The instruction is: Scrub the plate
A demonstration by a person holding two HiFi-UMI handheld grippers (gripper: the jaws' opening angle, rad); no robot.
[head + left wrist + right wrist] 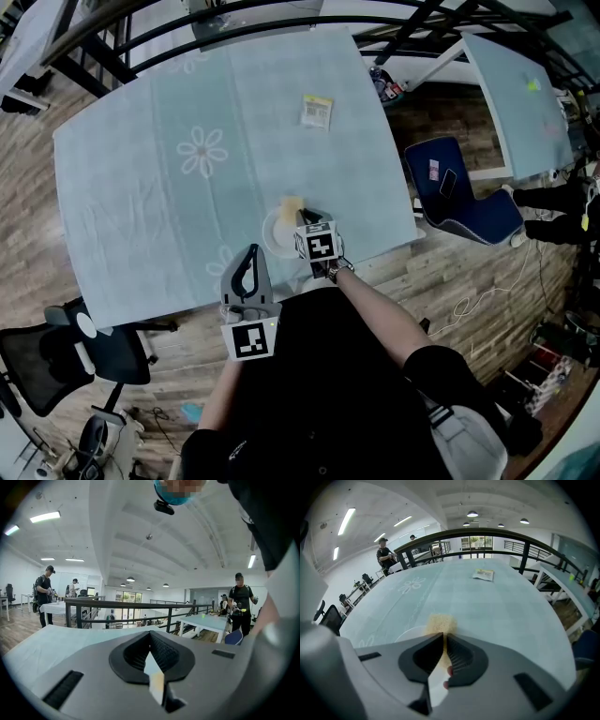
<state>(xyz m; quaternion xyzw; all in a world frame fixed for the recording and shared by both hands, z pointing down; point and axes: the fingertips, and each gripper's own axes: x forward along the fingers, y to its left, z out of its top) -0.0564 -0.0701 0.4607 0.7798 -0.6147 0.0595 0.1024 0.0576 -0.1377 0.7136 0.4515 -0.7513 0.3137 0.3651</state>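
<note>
Pinching a sponge (440, 622) between its jaws, the right hand-held gripper (443, 637) holds it at the plate's (410, 632) far rim on the table (187, 178). The left hand-held gripper (151, 637), near the plate, is closed and empty.

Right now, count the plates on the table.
1. The plate lies at the near edge of the table, by the sponge in the right gripper, which covers part of it. No other shows.
</note>
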